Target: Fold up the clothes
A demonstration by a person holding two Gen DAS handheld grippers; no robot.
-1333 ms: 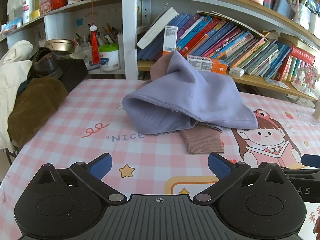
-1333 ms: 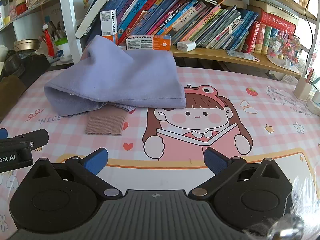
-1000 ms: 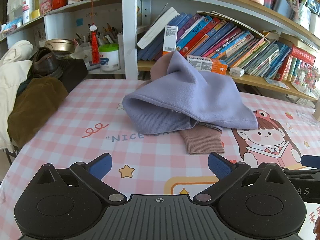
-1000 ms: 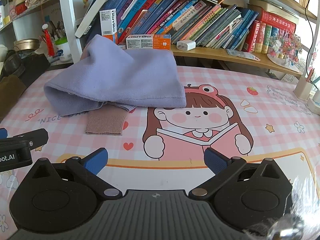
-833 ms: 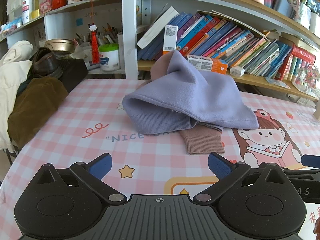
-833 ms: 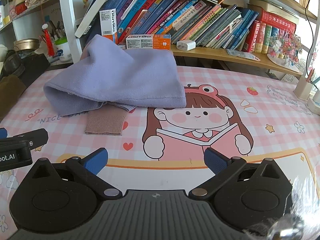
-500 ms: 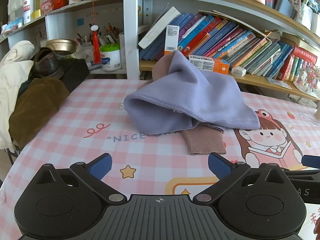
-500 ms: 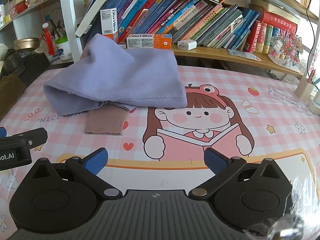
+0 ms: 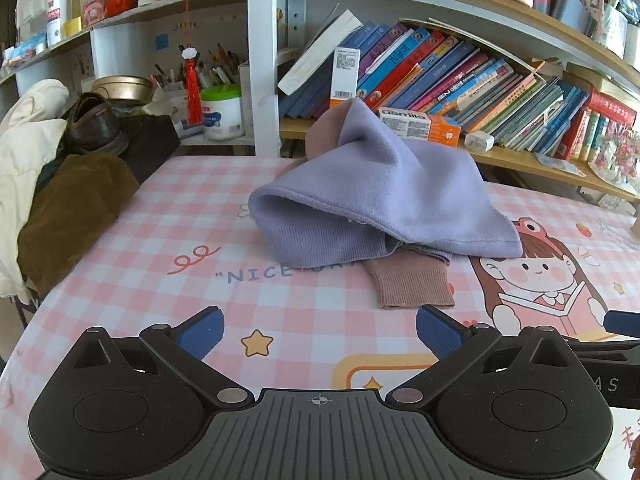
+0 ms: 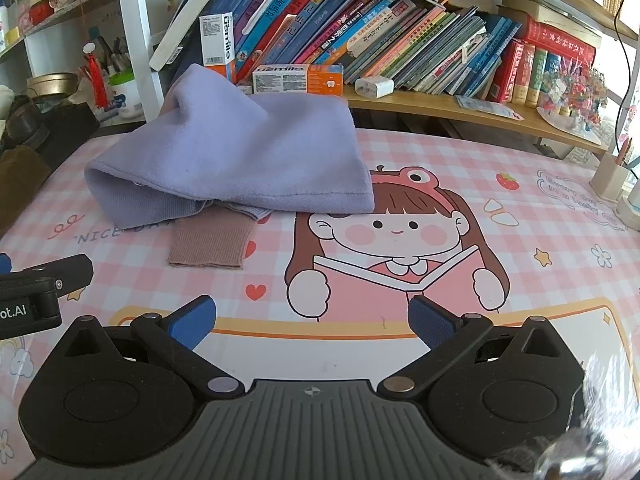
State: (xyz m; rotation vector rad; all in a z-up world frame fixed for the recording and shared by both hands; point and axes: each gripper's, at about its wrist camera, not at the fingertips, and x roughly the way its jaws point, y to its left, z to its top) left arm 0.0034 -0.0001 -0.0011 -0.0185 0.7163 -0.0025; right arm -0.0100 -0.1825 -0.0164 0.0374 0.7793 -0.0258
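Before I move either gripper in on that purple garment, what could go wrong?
The purple garment lies bunched over a brown knit piece; if they are separate items, a grab there may lift both.

Its far end rests against the shelf, by the toothpaste box and white charger; pulling could drag those off.

Both grippers, left and right, sit close with jaws open, so they might collide reaching in.
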